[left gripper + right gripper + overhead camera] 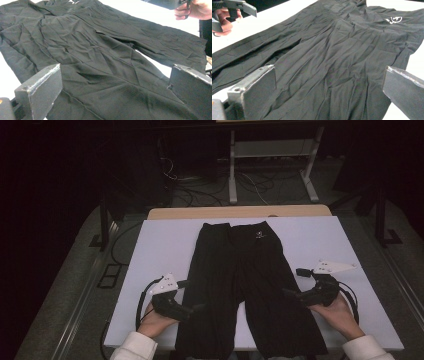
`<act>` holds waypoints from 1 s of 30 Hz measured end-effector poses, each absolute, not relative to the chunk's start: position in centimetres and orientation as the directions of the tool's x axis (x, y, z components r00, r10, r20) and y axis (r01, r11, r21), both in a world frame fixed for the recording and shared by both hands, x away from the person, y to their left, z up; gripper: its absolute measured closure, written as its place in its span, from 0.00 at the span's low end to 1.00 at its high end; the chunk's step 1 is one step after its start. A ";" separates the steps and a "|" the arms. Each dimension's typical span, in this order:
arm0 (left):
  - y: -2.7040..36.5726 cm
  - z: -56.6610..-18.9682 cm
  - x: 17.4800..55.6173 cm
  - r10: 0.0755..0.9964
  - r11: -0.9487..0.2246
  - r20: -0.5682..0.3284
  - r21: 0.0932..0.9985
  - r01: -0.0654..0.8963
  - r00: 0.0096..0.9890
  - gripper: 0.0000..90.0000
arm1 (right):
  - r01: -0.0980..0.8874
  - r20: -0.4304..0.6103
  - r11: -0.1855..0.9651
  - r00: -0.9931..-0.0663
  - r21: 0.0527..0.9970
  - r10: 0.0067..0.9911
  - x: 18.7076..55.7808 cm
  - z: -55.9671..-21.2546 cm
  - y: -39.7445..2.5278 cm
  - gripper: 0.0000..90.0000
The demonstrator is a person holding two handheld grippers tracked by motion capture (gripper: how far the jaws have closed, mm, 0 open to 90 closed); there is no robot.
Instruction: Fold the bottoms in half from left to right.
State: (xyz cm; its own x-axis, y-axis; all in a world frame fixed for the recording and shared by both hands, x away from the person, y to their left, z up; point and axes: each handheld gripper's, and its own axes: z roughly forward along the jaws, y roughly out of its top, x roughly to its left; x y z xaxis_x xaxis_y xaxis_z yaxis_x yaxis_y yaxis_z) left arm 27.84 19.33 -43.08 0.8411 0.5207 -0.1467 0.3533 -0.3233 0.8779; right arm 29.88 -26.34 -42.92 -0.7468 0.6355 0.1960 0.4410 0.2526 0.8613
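A pair of black trousers [245, 280] lies flat on the white table [160, 245], waist at the far end with a small white logo [259, 235], legs toward the person. My left gripper [197, 308] is open at the outer edge of the left leg [105, 75], its jaws spread wide over the cloth. My right gripper [289, 292] is open at the outer edge of the right leg [332, 65], jaws likewise wide apart with fabric between and below them. Neither holds anything.
The white table top rests on a wooden board [240, 212] showing at the far edge. Beyond it stand a white table frame [272, 162] and loose cables [200, 190] on the dark floor. Bare table surface lies on both sides of the trousers.
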 end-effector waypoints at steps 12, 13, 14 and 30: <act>19.3 -43.1 27.8 0.523 -0.327 -0.139 0.878 0.349 0.841 0.00 | 0.445 0.195 0.253 -0.742 0.859 0.642 29.7 -42.8 -26.3 0.00; 19.2 -43.1 27.7 0.522 -0.329 -0.138 0.878 0.348 0.842 0.00 | 0.444 0.193 0.252 -0.740 0.860 0.645 29.7 -42.7 -26.3 0.00; 19.2 -43.1 27.7 0.522 -0.331 -0.137 0.878 0.347 0.842 0.00 | 0.446 0.196 0.250 -0.738 0.859 0.646 29.7 -42.7 -26.3 0.00; 19.4 -43.2 27.7 0.533 -0.329 -0.134 0.877 0.350 0.835 0.00 | 0.459 0.193 0.261 -0.731 0.849 0.655 30.1 -42.1 -25.8 0.00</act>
